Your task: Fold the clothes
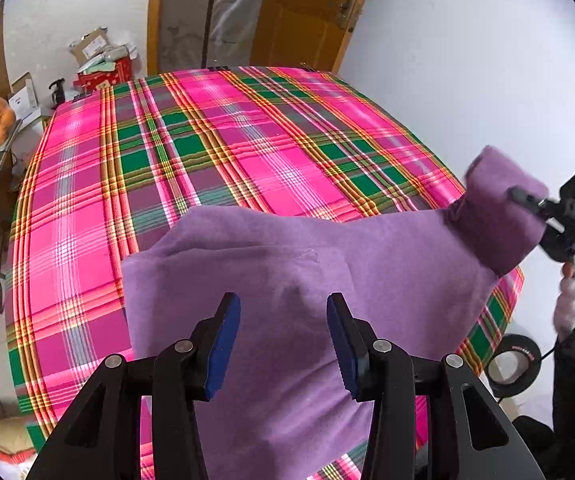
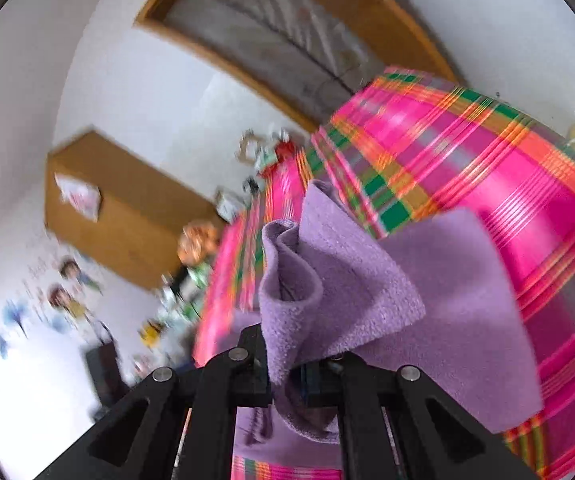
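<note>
The purple garment point(image 1: 287, 280) lies on the near half of the plaid-covered table point(image 1: 207, 140), spread from the near centre out toward the right edge. Its long axis runs left to right across the near part of the table.

Right gripper point(image 2: 287, 380): the jaws are narrow and clamp a bunched fold of the garment between the pads. In the left wrist view this gripper point(image 1: 527, 204) sits at the far right, with a lifted end of the fabric, apparently a sleeve or corner, raised off the table and doubled over. The right wrist view is blurred and tilted, which is consistent with a hand in motion and a rolling wrist.

Left gripper point(image 1: 283, 340): the jaws stand about half open with nothing pressed between the pads. The gripper hovers over the near middle of the garment and points downward at it. Contact between the fingertips and the cloth cannot be confirmed.

Governing relation: the held end lies to the right of the garment body, and the body extends leftward from it. The probable next move is to carry the held end leftward over the body to form the fold. The right hand is the nearer one for this. The left gripper is positioned to pin the body if the fabric drags
</note>
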